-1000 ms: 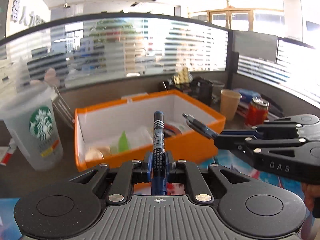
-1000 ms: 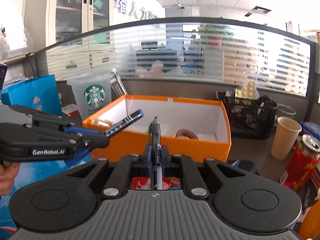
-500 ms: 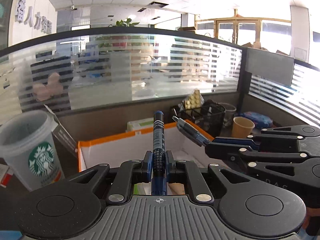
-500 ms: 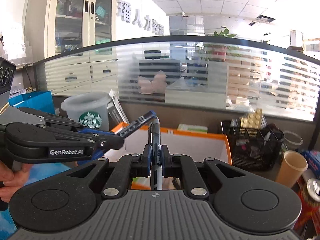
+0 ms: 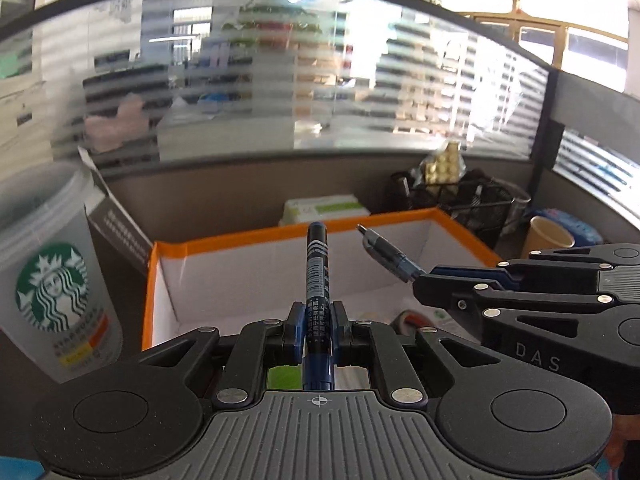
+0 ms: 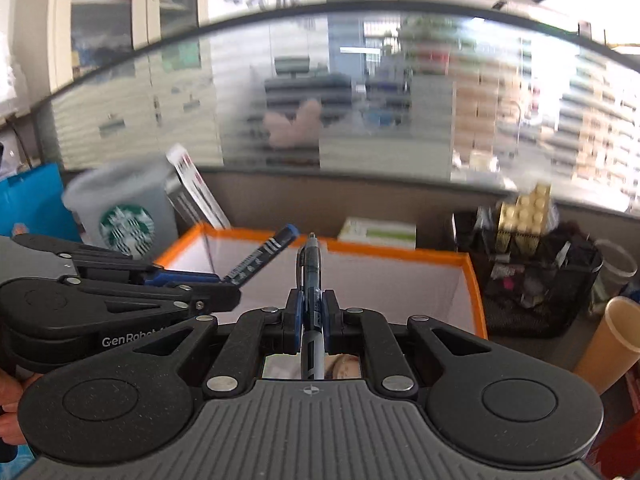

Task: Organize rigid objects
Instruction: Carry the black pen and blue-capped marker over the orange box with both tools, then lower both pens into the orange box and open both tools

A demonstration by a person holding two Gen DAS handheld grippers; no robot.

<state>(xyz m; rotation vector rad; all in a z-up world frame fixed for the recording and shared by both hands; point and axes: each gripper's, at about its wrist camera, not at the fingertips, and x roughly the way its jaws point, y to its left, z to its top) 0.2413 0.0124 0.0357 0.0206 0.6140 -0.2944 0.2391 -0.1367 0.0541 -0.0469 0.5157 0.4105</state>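
left tool (image 5: 318,326): jaws closed tight on a marker (image 5: 317,276), gripped around its lower barrel; capped end sticks up and forward over the box
right tool (image 6: 311,316): jaws closed tight on a pen (image 6: 309,268), gripped mid-barrel; tip points up and forward
marker: dark blue, white print and a barcode on the barrel; also seen from the right camera (image 6: 260,258), angled up to the right, out of the left tool's nose (image 6: 224,294)
pen: dark translucent barrel with a clip; in the left camera (image 5: 386,254) it angles up to the left, out of the right tool's nose (image 5: 424,284)
pen vs marker: tips near each other, apart (no contact visible)
box (image 5: 248,238): orange rim, white inside, open top, sits on the bench right ahead of both tools; both items are held over its near edge
box contents: a few small things on the floor, mostly hidden behind the tools (can't tell what they are)
cup (image 5: 56,280): frosted plastic with green logo, upright, left of the box, just beside it
paper cup (image 5: 550,236): tan, upright, right of the box
wire basket (image 6: 532,276): black mesh, full of small stuff, right of the box, ahead of the paper cup
carton (image 6: 378,234): white-green, just behind the box's far wall
hand (image 6: 10,408): bit of it visible at lower left edge, holding the left tool's handle
focus: background is motion-blurred in both views
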